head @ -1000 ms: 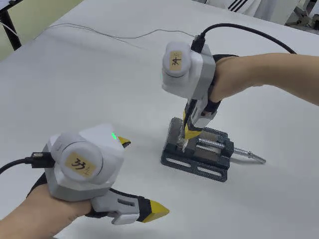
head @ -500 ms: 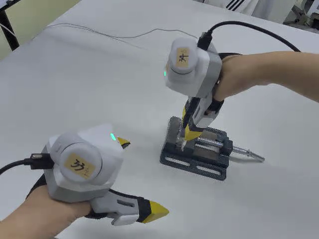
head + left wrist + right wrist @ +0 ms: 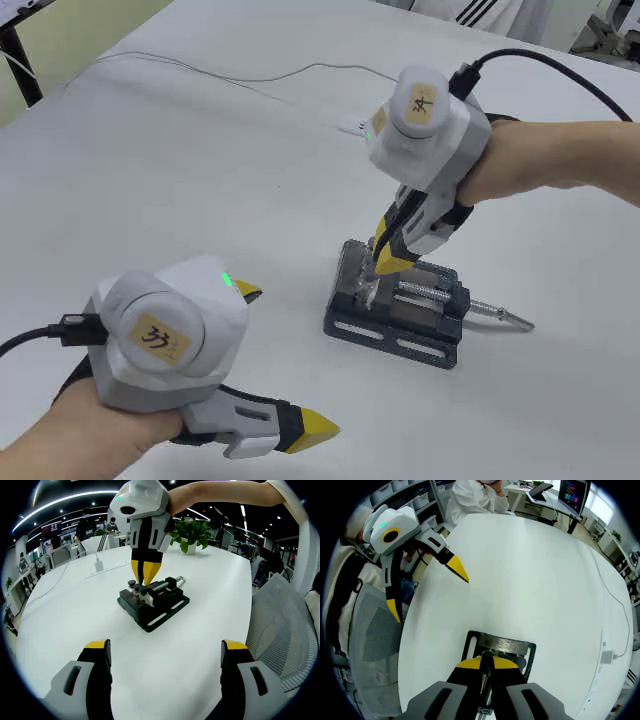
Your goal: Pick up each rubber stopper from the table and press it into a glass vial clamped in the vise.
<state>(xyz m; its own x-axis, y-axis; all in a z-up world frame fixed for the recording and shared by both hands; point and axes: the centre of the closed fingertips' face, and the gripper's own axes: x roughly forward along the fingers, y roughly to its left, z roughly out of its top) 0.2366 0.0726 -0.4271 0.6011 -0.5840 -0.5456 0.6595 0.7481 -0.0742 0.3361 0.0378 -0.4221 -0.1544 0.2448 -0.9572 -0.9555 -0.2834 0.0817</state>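
Observation:
A small black vise [image 3: 400, 322] stands on the white table [image 3: 180, 180], with a glass vial [image 3: 366, 292] clamped at its left end. In the left gripper view the vial [image 3: 133, 586] carries a dark stopper on top, and the vise [image 3: 162, 608] lies mid-table. My right gripper [image 3: 385, 263] hangs just above the vial, pointing down with its yellow tips together; nothing shows between them. From its own view the right gripper [image 3: 485, 663] covers part of the vise [image 3: 506, 643]. My left gripper [image 3: 280, 359] is held low at the near left, open and empty, well apart from the vise.
A thin cable [image 3: 250, 75] runs across the far table to a white adapter [image 3: 352, 125]. The vise screw handle [image 3: 503, 316] sticks out to the right. A mesh chair [image 3: 280, 625] stands at the table's edge, and a potted plant [image 3: 192, 534] sits at the far side.
My right gripper has risen and shifted right, tilting away from the vial it was touching. The left gripper has stayed where it was, open.

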